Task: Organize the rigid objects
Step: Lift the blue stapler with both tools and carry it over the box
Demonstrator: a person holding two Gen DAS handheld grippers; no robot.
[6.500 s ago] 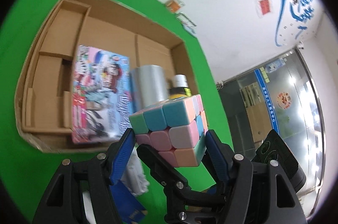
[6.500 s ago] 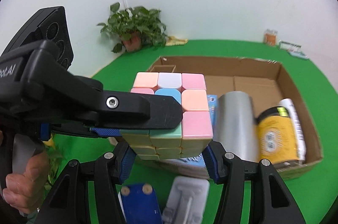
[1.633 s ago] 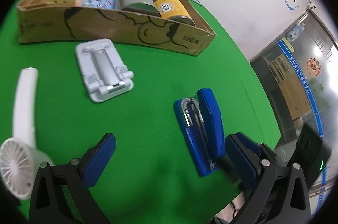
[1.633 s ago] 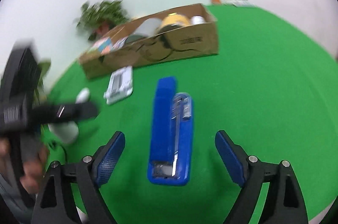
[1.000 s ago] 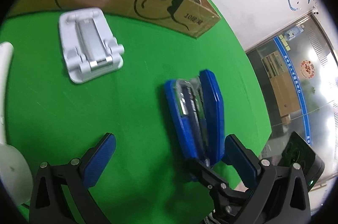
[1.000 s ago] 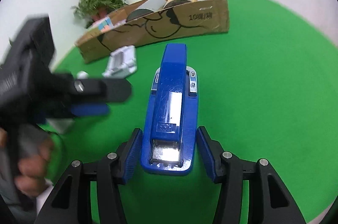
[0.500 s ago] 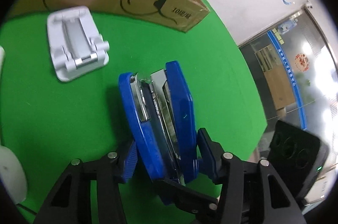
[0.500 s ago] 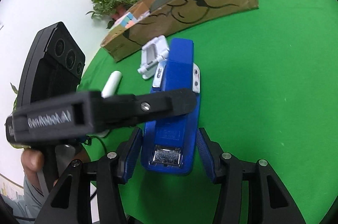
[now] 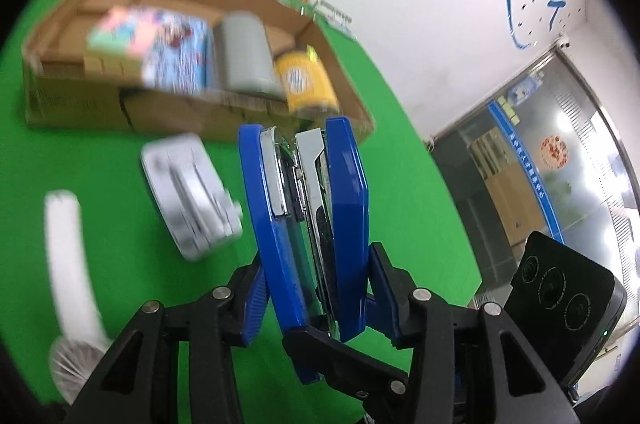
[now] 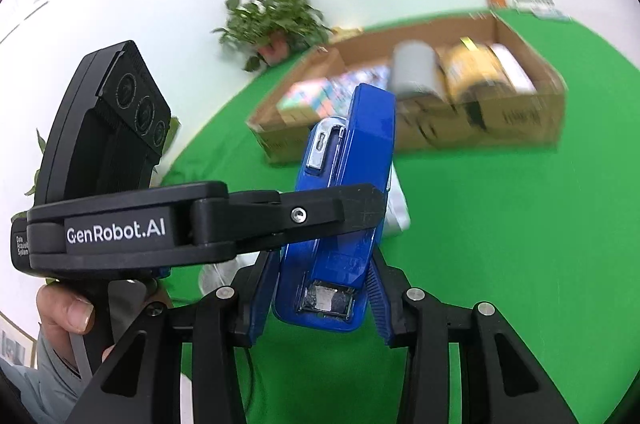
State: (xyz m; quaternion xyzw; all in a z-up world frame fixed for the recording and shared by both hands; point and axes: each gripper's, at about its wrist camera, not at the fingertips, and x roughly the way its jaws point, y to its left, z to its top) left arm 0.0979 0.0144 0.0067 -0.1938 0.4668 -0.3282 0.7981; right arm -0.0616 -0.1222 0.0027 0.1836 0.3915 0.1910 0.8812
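Now, in the left wrist view the left gripper (image 9: 316, 298) closes on the blue stapler (image 9: 308, 216), cardboard box (image 9: 192, 104) at eleven o'clock, while in the right wrist view the right gripper (image 10: 320, 298) closes on it too, box at one o'clock.
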